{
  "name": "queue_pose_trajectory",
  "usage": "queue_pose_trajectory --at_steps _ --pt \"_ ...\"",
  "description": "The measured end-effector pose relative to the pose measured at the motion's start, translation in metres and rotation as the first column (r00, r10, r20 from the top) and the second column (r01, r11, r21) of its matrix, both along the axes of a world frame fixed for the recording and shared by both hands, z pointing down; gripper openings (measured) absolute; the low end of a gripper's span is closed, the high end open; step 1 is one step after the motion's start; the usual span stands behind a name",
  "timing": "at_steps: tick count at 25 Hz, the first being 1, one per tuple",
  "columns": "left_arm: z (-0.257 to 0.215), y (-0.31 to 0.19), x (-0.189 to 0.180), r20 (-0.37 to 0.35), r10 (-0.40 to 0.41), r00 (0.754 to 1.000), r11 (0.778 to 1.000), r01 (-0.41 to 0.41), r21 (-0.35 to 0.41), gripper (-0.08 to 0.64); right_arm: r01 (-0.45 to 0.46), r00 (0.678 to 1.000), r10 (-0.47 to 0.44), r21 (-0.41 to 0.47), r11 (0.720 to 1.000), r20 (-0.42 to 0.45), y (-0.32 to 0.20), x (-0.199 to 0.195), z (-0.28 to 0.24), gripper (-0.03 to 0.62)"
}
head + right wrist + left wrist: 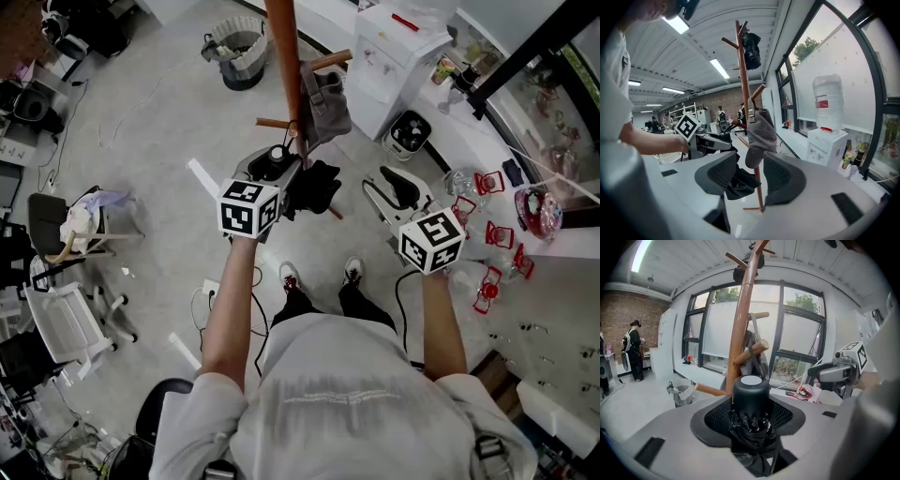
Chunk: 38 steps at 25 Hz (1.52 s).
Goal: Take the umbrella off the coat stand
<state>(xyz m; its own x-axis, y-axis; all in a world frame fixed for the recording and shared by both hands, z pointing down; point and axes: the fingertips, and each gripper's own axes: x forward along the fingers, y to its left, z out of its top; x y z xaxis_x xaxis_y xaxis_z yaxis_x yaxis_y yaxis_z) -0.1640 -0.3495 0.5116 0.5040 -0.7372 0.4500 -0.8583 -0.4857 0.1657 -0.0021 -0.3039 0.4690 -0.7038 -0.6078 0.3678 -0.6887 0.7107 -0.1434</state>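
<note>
Head view and both gripper views of one wooden coat stand [283, 56] with the person standing on its near side. The left gripper [272, 167] was pinching the single black folded umbrella [751, 399], its two pads pressed on either side of the umbrella just below the round end cap, with the loose fabric hanging beneath the jaws. The umbrella lay just left of the stand's pole; whether it touched a peg could not be told. The right gripper [750, 174] stood to the right with its jaws spread and nothing between them. One grey cap [760, 136] hung from a peg, and one dark item [751, 49] sat near the top. Farther off stood one water dispenser [825, 145] with one bottle [827, 101] to the right, and one waste basket [234, 52] to the left.
</note>
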Motion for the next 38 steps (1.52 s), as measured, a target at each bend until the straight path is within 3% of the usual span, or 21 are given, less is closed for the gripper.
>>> queue_pose_trajectory --at_steps 12,18,30,38 --pt "-0.039 0.022 -0.005 -0.077 -0.014 0.997 0.998 0.018 0.056 0.227 -0.020 1.000 0.021 0.055 0.998 -0.017 -0.011 -0.001 -0.016 0.196" --pt "-0.060 0.037 -0.027 -0.058 -0.056 0.997 0.994 0.061 0.095 0.226 -0.044 0.998 0.049 0.134 0.990 -0.039 -0.025 -0.006 -0.040 0.164" --pt "-0.120 0.054 -0.094 -0.048 -0.183 0.982 0.959 0.189 0.211 0.227 0.017 1.000 -0.021 0.257 0.966 0.013 -0.045 -0.046 -0.093 0.163" --pt "-0.155 0.060 -0.110 -0.020 -0.205 0.979 0.939 0.202 0.276 0.226 0.055 0.998 -0.063 0.316 0.947 0.013 -0.052 -0.064 -0.115 0.163"
